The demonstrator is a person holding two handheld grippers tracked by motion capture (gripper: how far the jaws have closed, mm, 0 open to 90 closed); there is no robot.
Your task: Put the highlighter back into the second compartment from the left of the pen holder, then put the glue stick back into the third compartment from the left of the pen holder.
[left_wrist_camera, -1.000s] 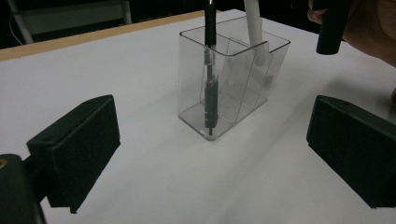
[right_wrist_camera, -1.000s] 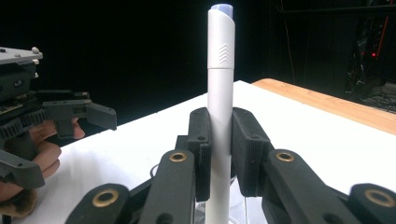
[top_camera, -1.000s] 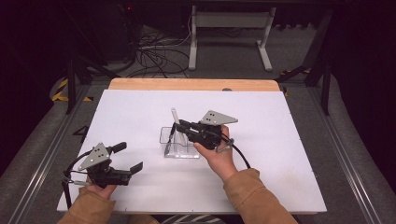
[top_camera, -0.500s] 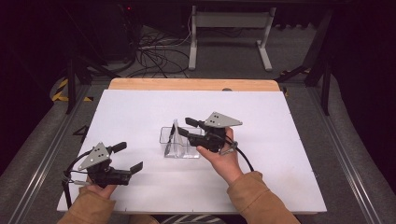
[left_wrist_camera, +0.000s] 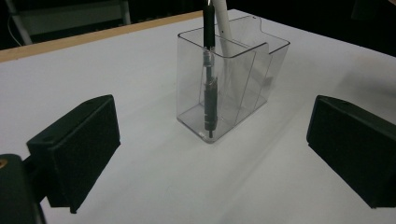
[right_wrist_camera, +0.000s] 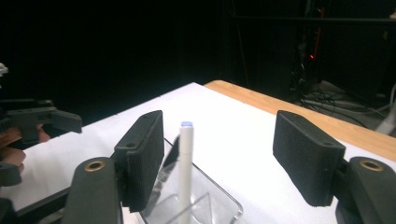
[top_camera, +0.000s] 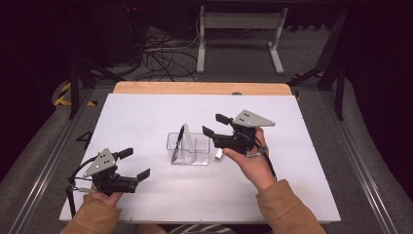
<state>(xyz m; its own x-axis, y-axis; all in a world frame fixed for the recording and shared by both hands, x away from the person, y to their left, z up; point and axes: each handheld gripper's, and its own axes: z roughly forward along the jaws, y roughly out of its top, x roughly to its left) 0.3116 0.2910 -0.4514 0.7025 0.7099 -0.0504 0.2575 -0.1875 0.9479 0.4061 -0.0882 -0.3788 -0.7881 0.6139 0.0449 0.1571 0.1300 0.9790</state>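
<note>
In the lower left of the high view, the left gripper (top_camera: pixel 135 164) rests low over the white table (top_camera: pixel 146 117), held by a hand in a tan sleeve. Its jaws stand wide apart with nothing between them, and the left gripper view shows them at the frame's two lower corners with bare table between.

Farther in, at the centre of the high view, stands the clear holder (top_camera: pixel 188 149), an upright plastic box with a divider. A black pen (left_wrist_camera: pixel 208 88) stands in its near compartment in the left gripper view, tip down, and a white pen (left_wrist_camera: pixel 223 21) leans behind it.

Just right of the holder in the high view, the right gripper (top_camera: pixel 215 125) hovers above the holder's right end, jaws spread and empty. In the right gripper view the white pen (right_wrist_camera: pixel 185 168) rises between the two open jaws, nearer the left one, touching neither.

At the frame's upper centre the table's wooden edge (top_camera: pixel 199 87) runs across.
</note>
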